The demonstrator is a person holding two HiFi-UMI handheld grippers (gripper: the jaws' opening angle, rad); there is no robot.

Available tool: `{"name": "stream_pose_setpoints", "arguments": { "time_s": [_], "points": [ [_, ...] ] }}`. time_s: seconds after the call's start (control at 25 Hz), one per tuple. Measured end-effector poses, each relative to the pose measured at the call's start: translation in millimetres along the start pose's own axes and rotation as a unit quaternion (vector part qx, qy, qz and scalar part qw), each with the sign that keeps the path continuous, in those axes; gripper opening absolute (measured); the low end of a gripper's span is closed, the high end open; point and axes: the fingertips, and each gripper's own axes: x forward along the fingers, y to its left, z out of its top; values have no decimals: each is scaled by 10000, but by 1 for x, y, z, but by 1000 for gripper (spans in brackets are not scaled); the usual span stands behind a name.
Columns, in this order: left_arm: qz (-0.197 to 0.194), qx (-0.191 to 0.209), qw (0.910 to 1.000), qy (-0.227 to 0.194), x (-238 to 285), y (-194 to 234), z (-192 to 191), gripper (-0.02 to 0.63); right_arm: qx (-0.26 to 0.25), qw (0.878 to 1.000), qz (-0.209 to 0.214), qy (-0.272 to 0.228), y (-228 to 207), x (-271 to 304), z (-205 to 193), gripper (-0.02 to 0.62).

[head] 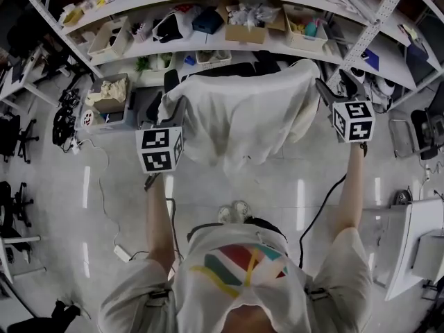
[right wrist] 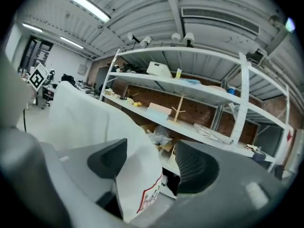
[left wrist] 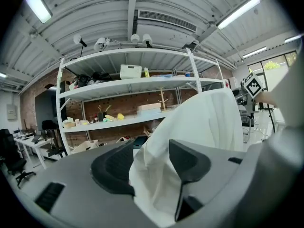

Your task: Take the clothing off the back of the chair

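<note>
Left arm (head: 161, 220) and right arm (head: 352, 193) are both stretched straight out, one at each side of the chair (head: 239, 69) back. The white clothing (head: 243, 116) is draped over that back, so most of the chair's hidden and only a dark strip on top shows. Left gripper (left wrist: 151, 161) has its fingers (left wrist: 190, 160) spread with a fold of clothing between them. Right gripper (right wrist: 151, 163), same deal, spread around the fabric's edge. Can't read the red-bordered label (right wrist: 149, 196) there.

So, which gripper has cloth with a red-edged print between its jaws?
The right gripper: cloth between its jaws shows a red-edged print; the left gripper has plain cloth.
</note>
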Motion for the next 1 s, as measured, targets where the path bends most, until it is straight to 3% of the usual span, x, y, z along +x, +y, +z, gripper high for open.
{"name": "stream_pose_setpoints", "arguments": {
  "time_s": [0.28, 0.44, 0.64, 0.8, 1.0],
  "points": [
    [2, 46, 10000, 86, 5, 0, 1, 222, 239, 9980, 575, 85, -2, 20, -10, 327],
    [9, 87, 9999, 113, 8, 0, 4, 222, 437, 9975, 561, 3, -16, 13, -10, 328],
    [-38, 24, 9999, 131, 11, -2, 1, 222, 136, 9987, 421, 273, -19, 23, -24, 327],
    [-75, 54, 9998, 173, 16, -6, 1, 222, -2, 9963, 715, 475, -4, 38, -31, 327],
    [-105, 7, 9998, 189, 20, -8, 1, 222, 488, 9893, 1276, 514, 14, 57, -35, 327]
  ]
}}
